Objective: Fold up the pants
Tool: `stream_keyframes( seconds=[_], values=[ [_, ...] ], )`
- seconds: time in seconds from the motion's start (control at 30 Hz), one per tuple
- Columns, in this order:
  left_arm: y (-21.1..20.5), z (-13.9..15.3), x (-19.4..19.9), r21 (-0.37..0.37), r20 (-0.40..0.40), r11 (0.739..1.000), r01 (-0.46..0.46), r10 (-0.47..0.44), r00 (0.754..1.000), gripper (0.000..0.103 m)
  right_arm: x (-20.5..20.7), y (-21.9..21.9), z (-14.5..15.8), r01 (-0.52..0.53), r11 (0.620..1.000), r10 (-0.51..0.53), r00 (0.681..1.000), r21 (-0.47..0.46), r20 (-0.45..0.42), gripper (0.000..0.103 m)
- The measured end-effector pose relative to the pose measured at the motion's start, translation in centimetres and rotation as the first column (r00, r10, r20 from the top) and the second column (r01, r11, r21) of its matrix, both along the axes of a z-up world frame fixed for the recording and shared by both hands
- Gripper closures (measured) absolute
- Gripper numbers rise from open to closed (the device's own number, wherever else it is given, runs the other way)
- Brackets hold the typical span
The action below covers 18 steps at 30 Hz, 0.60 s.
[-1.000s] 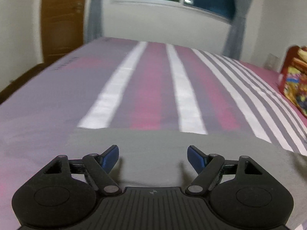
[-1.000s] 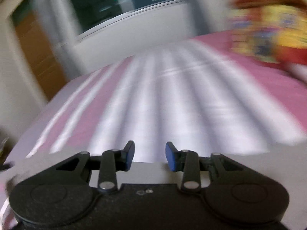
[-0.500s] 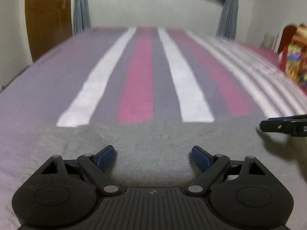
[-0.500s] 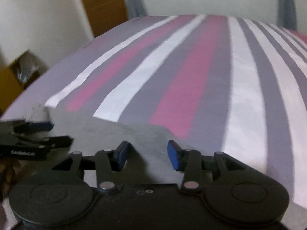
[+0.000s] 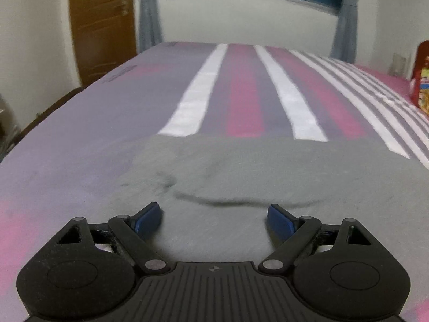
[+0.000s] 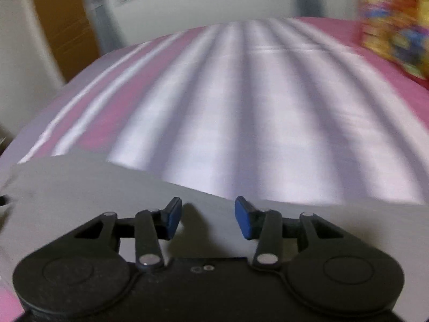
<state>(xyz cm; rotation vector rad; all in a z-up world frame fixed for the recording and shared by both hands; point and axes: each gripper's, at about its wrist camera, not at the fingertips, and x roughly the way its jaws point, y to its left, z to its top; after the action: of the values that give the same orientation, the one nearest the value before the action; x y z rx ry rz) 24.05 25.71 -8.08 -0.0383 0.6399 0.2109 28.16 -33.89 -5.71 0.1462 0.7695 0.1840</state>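
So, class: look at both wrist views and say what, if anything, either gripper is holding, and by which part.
Nothing is held. The left gripper and right gripper both have open jaws over the grey pants, with no fabric pinched between the pads.

Our left gripper [image 5: 214, 218] spread wide over the grey pants [image 5: 241, 171], nothing between our blue pads, pants lying flat at the bed's [image 5: 67, 147] near edge

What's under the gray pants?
The gray pants lie flat on the striped bedsheet. Its pink, white and purple stripes run out from under the far edge. Whatever part of the sheet sits beneath the pants is covered, so anything else there cannot be seen.
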Motion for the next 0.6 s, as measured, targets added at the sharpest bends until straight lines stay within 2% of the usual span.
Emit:
stream_keyframes(
  seconds=[0.07, 0.13, 0.2, 0.23, 0.3, 0.33, 0.4, 0.43, 0.47, 0.53, 0.6],
  values=[
    [-0.1, -0.6, -0.6, 0.050, -0.046, 0.999, 0.020, -0.018, 0.999, 0.016, -1.5, -5.2, -0.1, 0.078, 0.997, -0.078, 0.997, -0.022, 0.001, 0.062],
    [-0.8, -0.2, -1.1, 0.105, -0.058, 0.994, 0.021, -0.015, 0.998, 0.016, -2.5, -9.0, -0.4, 0.159, 0.987, -0.160, 0.987, -0.039, -0.019, 0.067],
    [-0.9, 0.8, -2.0, 0.091, -0.021, 0.996, 0.015, -0.013, 1.000, 0.016, -3.7, -12.4, 0.1, 0.233, 0.972, -0.233, 0.972, -0.028, -0.027, 0.066],
    [-0.8, 1.1, -2.7, 0.066, 0.008, 0.998, 0.012, -0.013, 1.000, 0.016, -5.0, -14.1, 0.7, 0.278, 0.960, -0.278, 0.960, -0.027, -0.019, 0.057],
    [-0.3, 0.5, -2.7, 0.066, -0.043, 0.997, -0.025, 0.028, 0.999, 0.016, -7.5, -15.8, 1.9, 0.305, 0.952, -0.307, 0.951, 0.031, 0.049, 0.057],
    [-0.3, 0.0, -2.6, 0.091, -0.076, 0.995, -0.038, 0.045, 0.996, 0.016, -8.6, -16.0, 1.9, 0.305, 0.951, -0.308, 0.949, 0.049, 0.067, 0.057],
    [-0.1, -0.7, -3.0, 0.114, -0.090, 0.992, -0.058, 0.069, 0.994, 0.016, -9.6, -17.2, 0.9, 0.338, 0.941, -0.338, 0.940, 0.008, 0.043, 0.053],
    [0.1, -0.6, -3.4, 0.087, -0.081, 0.993, -0.076, 0.083, 0.993, 0.016, -9.0, -17.8, -0.3, 0.374, 0.927, -0.375, 0.926, -0.038, -0.033, 0.058],
    [0.5, -0.4, -4.0, 0.046, -0.067, 0.994, -0.095, 0.098, 0.993, 0.016, -9.5, -18.7, -1.1, 0.385, 0.923, -0.386, 0.921, -0.026, -0.061, 0.062],
    [1.0, -0.4, -5.1, 0.001, -0.049, 0.993, -0.120, 0.119, 0.992, 0.016, -11.2, -19.4, 0.0, 0.416, 0.908, -0.416, 0.909, 0.048, -0.013, 0.056],
    [1.3, -0.9, -6.1, -0.016, -0.054, 0.992, -0.122, 0.121, 0.991, 0.016, -13.7, -19.9, 1.2, 0.439, 0.892, -0.446, 0.893, 0.107, 0.063, 0.056]
  ],
)
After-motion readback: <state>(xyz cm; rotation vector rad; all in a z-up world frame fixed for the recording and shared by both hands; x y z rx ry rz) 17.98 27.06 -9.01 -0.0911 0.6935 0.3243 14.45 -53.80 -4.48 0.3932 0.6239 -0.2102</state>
